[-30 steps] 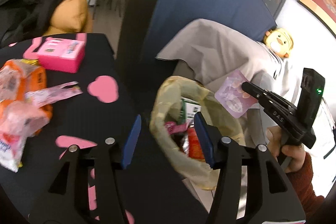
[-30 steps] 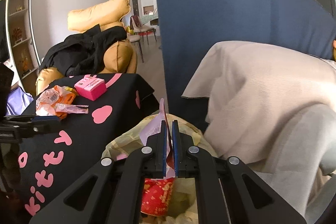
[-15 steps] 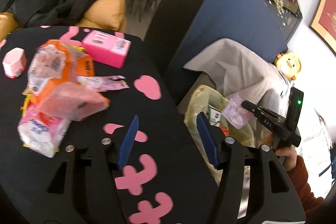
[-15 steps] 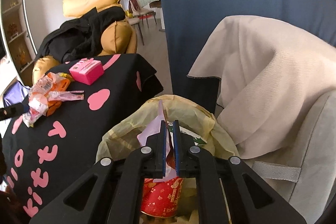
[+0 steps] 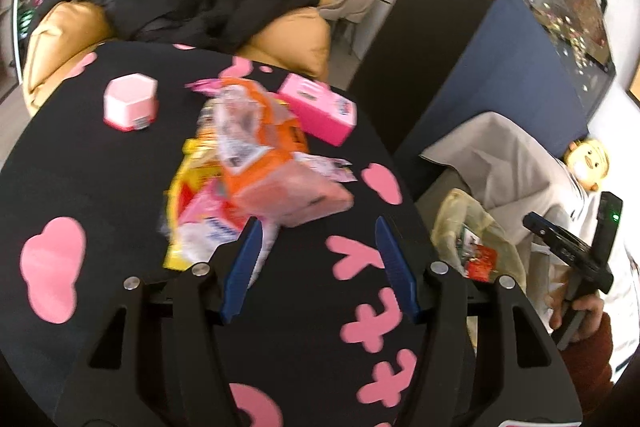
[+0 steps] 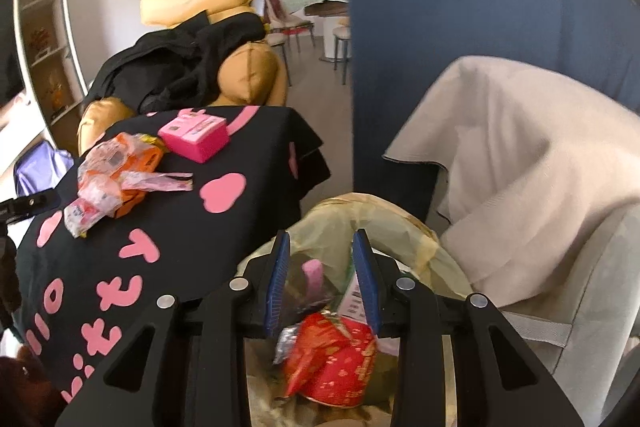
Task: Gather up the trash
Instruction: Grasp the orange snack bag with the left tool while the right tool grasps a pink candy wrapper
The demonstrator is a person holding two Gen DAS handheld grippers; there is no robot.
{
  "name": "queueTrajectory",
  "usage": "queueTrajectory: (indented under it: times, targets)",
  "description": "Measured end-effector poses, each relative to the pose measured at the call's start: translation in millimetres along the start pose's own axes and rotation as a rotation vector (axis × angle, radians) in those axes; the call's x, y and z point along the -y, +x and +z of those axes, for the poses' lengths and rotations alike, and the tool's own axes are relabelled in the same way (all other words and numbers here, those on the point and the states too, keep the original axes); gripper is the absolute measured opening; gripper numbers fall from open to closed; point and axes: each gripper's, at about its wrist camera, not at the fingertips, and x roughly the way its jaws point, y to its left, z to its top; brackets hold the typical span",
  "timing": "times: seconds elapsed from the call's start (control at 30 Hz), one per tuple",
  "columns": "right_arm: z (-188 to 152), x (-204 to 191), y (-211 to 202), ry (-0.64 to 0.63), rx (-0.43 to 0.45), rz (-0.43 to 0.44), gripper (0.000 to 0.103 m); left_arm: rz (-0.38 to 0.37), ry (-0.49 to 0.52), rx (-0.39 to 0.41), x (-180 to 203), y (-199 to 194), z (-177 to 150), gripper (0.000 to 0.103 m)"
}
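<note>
Wrappers (image 5: 256, 171) lie piled just ahead of the left gripper (image 5: 316, 267), fingers spread; right gripper (image 6: 322, 279) gapes empty above the trash bag (image 6: 416, 227).

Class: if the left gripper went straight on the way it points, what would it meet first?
Probably the wrapper pile. The left gripper, open over the black cloth, points at the pile's near edge; its left finger is already close, though blur leaves depth unclear.

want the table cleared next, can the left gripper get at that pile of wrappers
Probably yes: the left gripper is open just short of the wrapper pile on the black tablecloth, with nothing between them.
</note>
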Motion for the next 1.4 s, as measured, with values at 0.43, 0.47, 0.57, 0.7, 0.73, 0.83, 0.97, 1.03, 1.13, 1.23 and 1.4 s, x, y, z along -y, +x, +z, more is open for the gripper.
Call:
queueTrajectory:
  times: [0.43, 0.47, 0.57, 0.7, 0.73, 0.83, 0.97, 1.03, 1.13, 1.23, 1.4]
  targets:
    - [21, -86, 8, -0.141, 0.033, 0.107, 0.032, 0.106, -0.037, 0.072, -60, -31, -9, 0.061]
    - [21, -90, 11, -0.142, 0.029, 0.116, 0.032, 0.109, -0.043, 0.069, -65, -30, -11, 0.061]
    - [21, -104, 24, -0.138, 0.011, 0.145, 0.032, 0.109, -0.072, 0.062, -77, -28, -14, 0.061]
    - [22, -124, 42, -0.147, -0.020, 0.178, 0.032, 0.092, -0.088, 0.050, -86, -21, -10, 0.061]
    - [22, -129, 47, -0.153, -0.030, 0.182, 0.032, 0.088, -0.081, 0.049, -87, -20, -7, 0.061]
    - [23, -145, 65, -0.181, -0.061, 0.195, 0.032, 0.068, -0.039, 0.067, -88, -16, 8, 0.061]
    - [22, -158, 91, -0.207, -0.084, 0.198, 0.032, 0.039, -0.039, 0.058, -90, -1, 35, 0.061]
    - [23, -161, 107, -0.192, -0.097, 0.198, 0.032, -0.004, -0.056, 0.035, -88, 9, 47, 0.061]
    - [30, -160, 120, -0.166, -0.086, 0.197, 0.032, -0.034, -0.026, 0.024, -74, 25, 66, 0.061]
    - [40, -160, 129, -0.167, -0.080, 0.189, 0.032, 0.014, 0.022, -0.026, -57, 54, 78, 0.061]
    - [54, -162, 148, -0.159, -0.114, 0.216, 0.032, 0.060, 0.075, -0.093, -48, 91, 79, 0.034]
